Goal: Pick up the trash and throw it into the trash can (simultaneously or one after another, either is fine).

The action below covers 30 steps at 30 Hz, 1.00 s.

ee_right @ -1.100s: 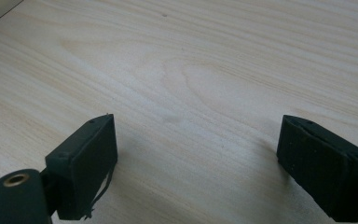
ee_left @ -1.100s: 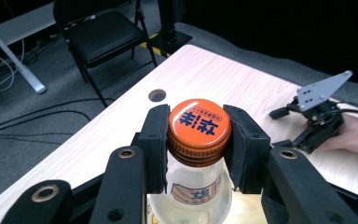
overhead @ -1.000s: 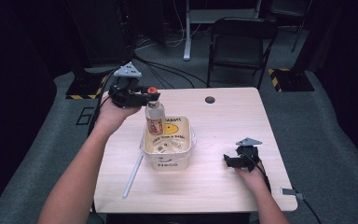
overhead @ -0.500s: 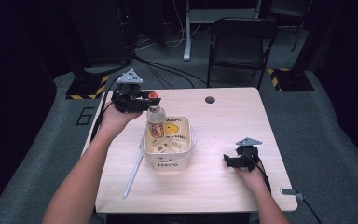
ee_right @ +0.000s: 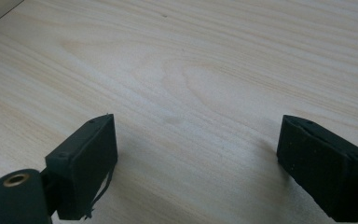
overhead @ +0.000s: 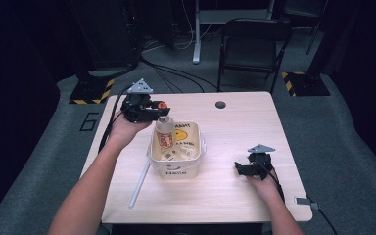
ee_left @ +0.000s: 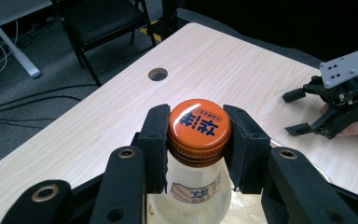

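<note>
You see the bench point(overhead: 225, 147) brightly lit from above, the surrounding room dark; glare sits on the orange cap point(ee_left: 199, 123), and close fingers point(ee_right: 81, 163) look soft.

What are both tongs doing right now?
Left tongs: closed on the orange-capped bottle at its neck, over the white tub.
Right tongs: open, holding nothing, over the table.

Bottle point(ee_left: 196, 186) base cut off below (lower label too), bin point(overhead: 176, 169) contents too small to tell
</note>
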Available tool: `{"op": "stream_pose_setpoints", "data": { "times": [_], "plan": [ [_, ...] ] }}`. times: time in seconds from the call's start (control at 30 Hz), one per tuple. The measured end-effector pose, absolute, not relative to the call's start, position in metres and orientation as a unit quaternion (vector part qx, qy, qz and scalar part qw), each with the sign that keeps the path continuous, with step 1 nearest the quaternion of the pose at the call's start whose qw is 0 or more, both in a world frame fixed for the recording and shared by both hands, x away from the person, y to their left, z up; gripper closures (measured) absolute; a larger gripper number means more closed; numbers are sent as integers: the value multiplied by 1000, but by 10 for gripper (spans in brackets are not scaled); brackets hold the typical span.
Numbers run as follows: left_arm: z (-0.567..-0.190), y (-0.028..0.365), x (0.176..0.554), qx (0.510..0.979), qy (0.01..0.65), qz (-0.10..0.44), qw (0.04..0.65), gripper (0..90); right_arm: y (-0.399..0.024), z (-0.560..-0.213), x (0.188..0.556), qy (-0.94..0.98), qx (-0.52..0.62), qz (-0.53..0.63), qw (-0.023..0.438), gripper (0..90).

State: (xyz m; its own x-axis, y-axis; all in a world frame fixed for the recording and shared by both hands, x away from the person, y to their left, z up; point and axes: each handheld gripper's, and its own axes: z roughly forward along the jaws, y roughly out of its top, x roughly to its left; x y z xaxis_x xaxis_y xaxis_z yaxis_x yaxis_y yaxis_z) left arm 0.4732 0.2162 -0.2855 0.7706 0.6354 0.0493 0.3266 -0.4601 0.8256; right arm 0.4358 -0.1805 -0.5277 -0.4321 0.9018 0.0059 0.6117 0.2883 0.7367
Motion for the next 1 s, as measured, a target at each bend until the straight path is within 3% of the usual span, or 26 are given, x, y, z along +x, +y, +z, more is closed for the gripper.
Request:
{"op": "stream_pose_setpoints", "data": {
  "times": [1.0],
  "plan": [
    [-335, 220, 485, 840, 310, 161, 416, 628, -180, -528, 436, 774, 489, 342, 212, 114]
  ]
}}
